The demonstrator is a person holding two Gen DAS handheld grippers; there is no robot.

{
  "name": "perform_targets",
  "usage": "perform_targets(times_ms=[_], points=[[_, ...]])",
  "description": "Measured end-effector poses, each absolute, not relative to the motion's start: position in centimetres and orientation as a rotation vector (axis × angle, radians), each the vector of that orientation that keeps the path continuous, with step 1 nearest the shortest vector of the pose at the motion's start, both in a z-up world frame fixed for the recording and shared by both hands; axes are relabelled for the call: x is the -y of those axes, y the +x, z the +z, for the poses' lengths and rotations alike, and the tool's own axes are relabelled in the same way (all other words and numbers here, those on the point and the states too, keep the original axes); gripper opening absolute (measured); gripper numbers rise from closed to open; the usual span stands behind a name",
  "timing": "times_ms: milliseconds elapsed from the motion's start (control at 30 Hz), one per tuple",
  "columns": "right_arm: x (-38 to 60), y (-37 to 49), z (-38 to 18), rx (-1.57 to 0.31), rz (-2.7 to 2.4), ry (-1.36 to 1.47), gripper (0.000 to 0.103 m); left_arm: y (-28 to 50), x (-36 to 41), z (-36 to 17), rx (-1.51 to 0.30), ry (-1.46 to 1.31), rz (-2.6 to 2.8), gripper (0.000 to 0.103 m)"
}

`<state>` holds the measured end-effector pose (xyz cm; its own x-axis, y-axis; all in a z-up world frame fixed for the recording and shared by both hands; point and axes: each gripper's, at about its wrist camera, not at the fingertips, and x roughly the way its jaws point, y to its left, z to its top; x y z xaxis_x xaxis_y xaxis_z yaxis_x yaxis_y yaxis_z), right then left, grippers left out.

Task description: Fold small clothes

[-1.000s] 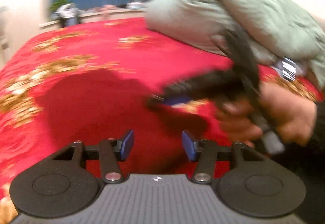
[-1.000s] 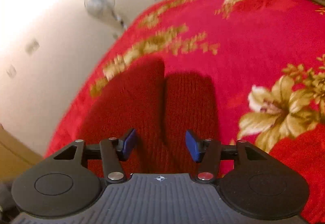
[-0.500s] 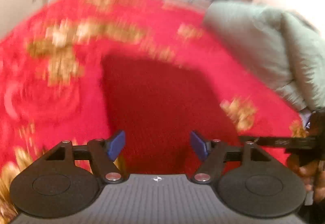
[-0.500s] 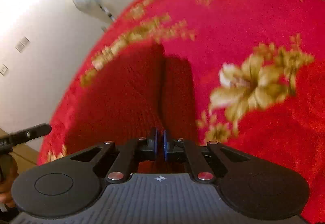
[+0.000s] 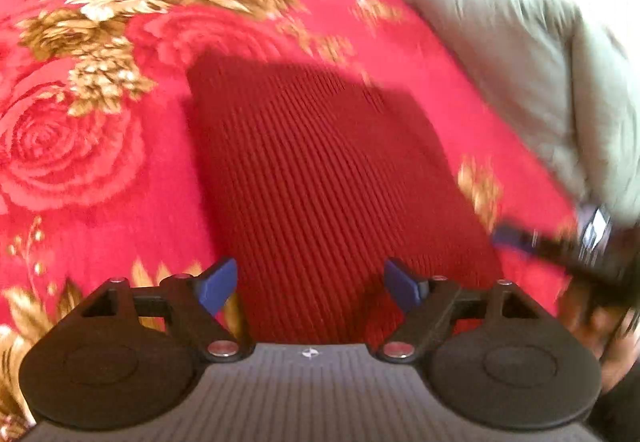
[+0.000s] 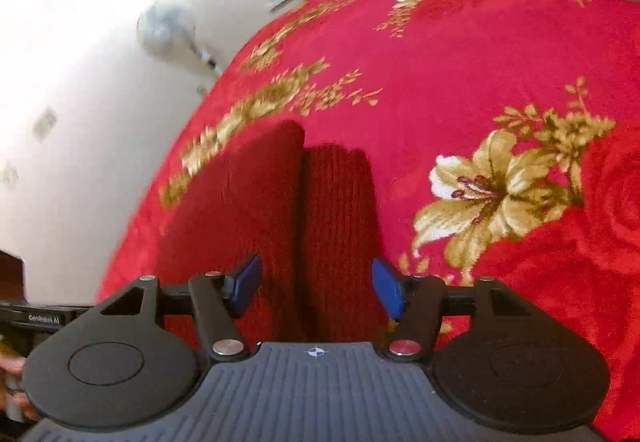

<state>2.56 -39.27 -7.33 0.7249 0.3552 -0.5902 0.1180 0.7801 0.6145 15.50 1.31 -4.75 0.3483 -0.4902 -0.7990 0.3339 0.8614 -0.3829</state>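
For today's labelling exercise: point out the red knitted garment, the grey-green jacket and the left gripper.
red knitted garment (image 5: 320,169): left wrist view, middle of ribbed panel.
grey-green jacket (image 5: 532,69): left wrist view, its padded body.
left gripper (image 5: 310,284): left wrist view, midway between blue fingertips.

Your left hand-held gripper (image 5: 310,286) hangs over a dark red ribbed knit garment (image 5: 320,177), its blue-padded fingers (image 5: 218,284) spread wide with nothing between them. The garment lies flat as a folded rectangle on a bed's red blanket (image 5: 80,145), patterned with gold flowers and roses. At right, a grey-green padded jacket (image 5: 532,65) sits heaped on the blanket — blurred. Your right hand-held gripper (image 5: 508,236) reaches in from the right edge, just beside the garment's corner; its jaws are too blurred to read.
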Motion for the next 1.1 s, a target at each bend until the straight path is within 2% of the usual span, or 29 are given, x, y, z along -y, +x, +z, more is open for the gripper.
perform_targets(times_ms=[67,133,167,200,267,400,667,700,733,767,800,833,900,1100], points=[[39.2,3.3,-8.3,-0.805,0.142,0.703,0.068,17.8,-2.4,-5.6,-1.108,-0.261,-0.513,0.085],[38.8,3.9,-9.1,-0.836,0.136,0.701,0.081,20.1,-3.3,-7.1,-1.148,-0.356,-0.479,0.085],[38.7,4.0,-9.4,-0.841,0.136,0.702,0.083,21.1,-3.5,-8.1,-1.169,-0.398,-0.459,0.085],[38.7,4.2,-9.6,-0.844,0.138,0.712,0.085,21.9,-3.6,-8.9,-1.182,-0.434,-0.457,0.089],[38.8,4.4,-9.9,-0.848,0.154,0.746,0.085,23.1,-3.5,-10.4,-1.200,-0.502,-0.478,0.094],[38.5,4.6,-9.6,-0.828,0.203,0.751,0.085,24.7,-2.7,-11.8,-1.224,-0.563,-0.517,0.098],[37.1,5.2,-10.3,-0.847,0.219,0.704,0.088,26.4,-1.1,-13.6,-1.212,-0.584,-0.532,0.100],[37.0,5.1,-10.2,-0.836,0.220,0.699,0.084,26.4,-1.0,-13.6,-1.209,-0.579,-0.530,0.099],[36.9,4.9,-10.0,-0.820,0.223,0.692,0.074,26.2,-1.0,-13.4,-1.200,-0.572,-0.524,0.096],[36.6,4.7,-9.6,-0.793,0.231,0.681,0.068,26.1,-0.8,-13.0,-1.186,-0.556,-0.515,0.088],[36.5,4.3,-9.2,-0.765,0.252,0.675,0.047,26.2,-0.6,-12.7,-1.169,-0.539,-0.513,0.079],[36.3,4.0,-8.7,-0.742,0.262,0.669,0.036,26.0,-0.5,-12.1,-1.149,-0.520,-0.515,0.074],[35.9,3.7,-8.3,-0.717,0.262,0.645,0.034,25.6,-0.4,-10.6,-1.106,-0.479,-0.523,0.065],[34.2,3.8,-7.1,-0.650,0.262,0.555,0.030,24.6,-0.4,-5.8,-0.913,-0.370,-0.582,0.060]])
